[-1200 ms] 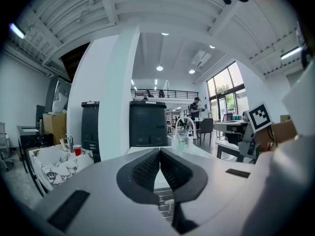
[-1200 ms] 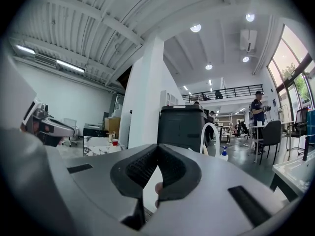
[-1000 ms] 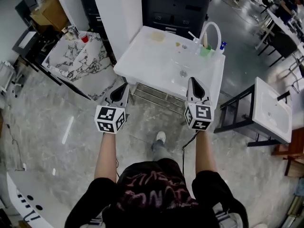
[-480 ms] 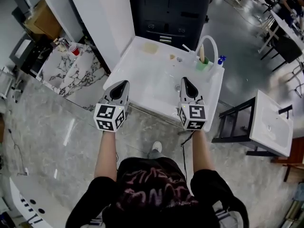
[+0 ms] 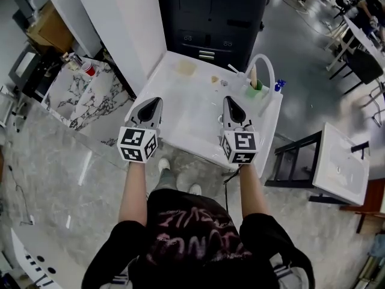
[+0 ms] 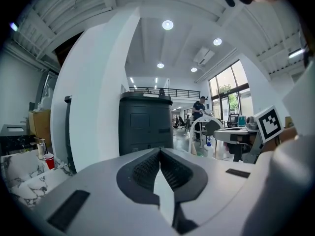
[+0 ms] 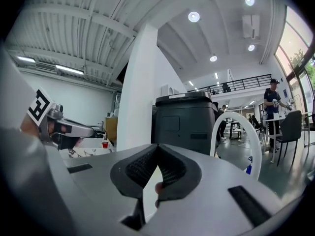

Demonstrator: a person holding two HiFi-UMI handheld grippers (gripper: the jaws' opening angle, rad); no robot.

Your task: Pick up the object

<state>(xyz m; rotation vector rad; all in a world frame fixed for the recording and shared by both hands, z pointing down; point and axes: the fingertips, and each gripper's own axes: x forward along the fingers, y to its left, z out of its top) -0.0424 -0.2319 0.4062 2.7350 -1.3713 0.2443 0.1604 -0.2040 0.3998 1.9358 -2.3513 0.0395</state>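
Note:
A white sink top [image 5: 180, 110] stands in front of me. On its far part lie a flat tan piece [image 5: 185, 68] and a small tan bit [image 5: 215, 79]. By the white arched faucet [image 5: 262, 62] stands a green cup [image 5: 253, 91] with a stick in it, and a blue-capped bottle [image 5: 278, 85] is beside it. My left gripper [image 5: 153, 101] hovers over the near left edge, shut and empty. The right gripper [image 5: 228, 99] hovers over the basin's middle, also shut with nothing held. Each gripper view shows jaw tips meeting, left [image 6: 160, 151] and right [image 7: 158, 149].
A marble-topped table [image 5: 90, 95] with a red cup [image 5: 88, 69] stands at left. A white pillar [image 5: 120, 23] and a black cabinet [image 5: 210, 17] rise behind the sink. A second white basin [image 5: 337, 155] on a black frame is at right.
The person has stepped forward, so the sink top lies closer and both grippers now reach over its near part. Both stayed shut.

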